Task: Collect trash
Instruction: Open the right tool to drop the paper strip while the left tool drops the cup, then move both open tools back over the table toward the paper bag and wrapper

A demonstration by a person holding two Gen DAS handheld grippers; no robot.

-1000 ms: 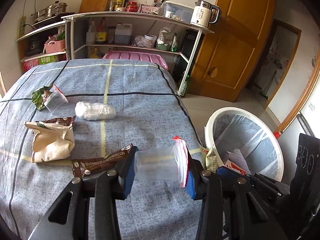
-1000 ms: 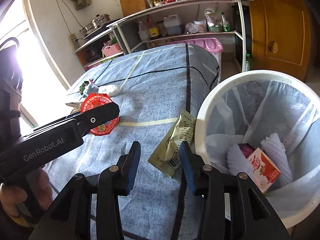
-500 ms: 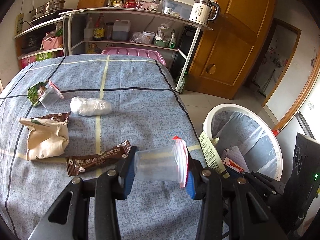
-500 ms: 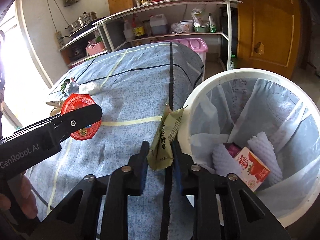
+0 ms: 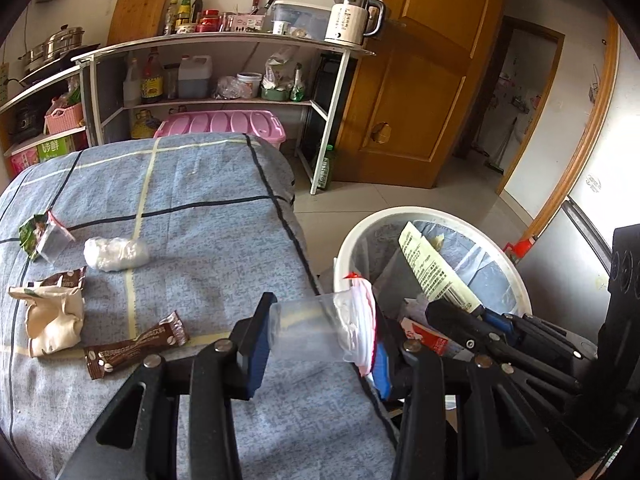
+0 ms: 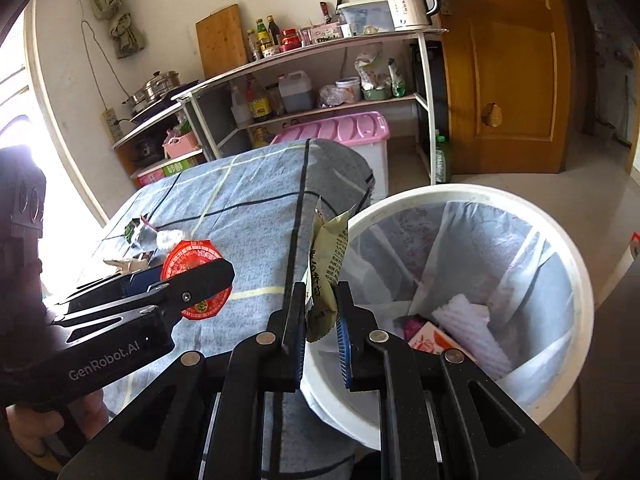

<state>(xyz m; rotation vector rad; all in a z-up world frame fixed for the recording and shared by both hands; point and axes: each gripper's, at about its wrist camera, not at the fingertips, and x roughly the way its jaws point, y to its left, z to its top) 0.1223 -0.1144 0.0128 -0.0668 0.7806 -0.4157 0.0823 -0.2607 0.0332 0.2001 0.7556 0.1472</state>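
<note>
Both loads are ready to drop: the right gripper point(image 6: 318, 332) has its fingers clamped on the green wrapper point(image 6: 327, 268) at the bin point(image 6: 576, 280) rim in mid-frame, the left gripper point(image 5: 320, 336) pinches a clear cup point(image 5: 316, 330), and next each needs carrying over the opening and releasing.

The worktop point(image 5: 208, 216), covered in blue checked cloth, is carrying a green packet point(image 5: 34, 236), a white plastic wad point(image 5: 116, 254), a crumpled beige bag point(image 5: 54, 320) and 2 brown wrappers point(image 5: 136, 344), all lying near its left side.
</note>
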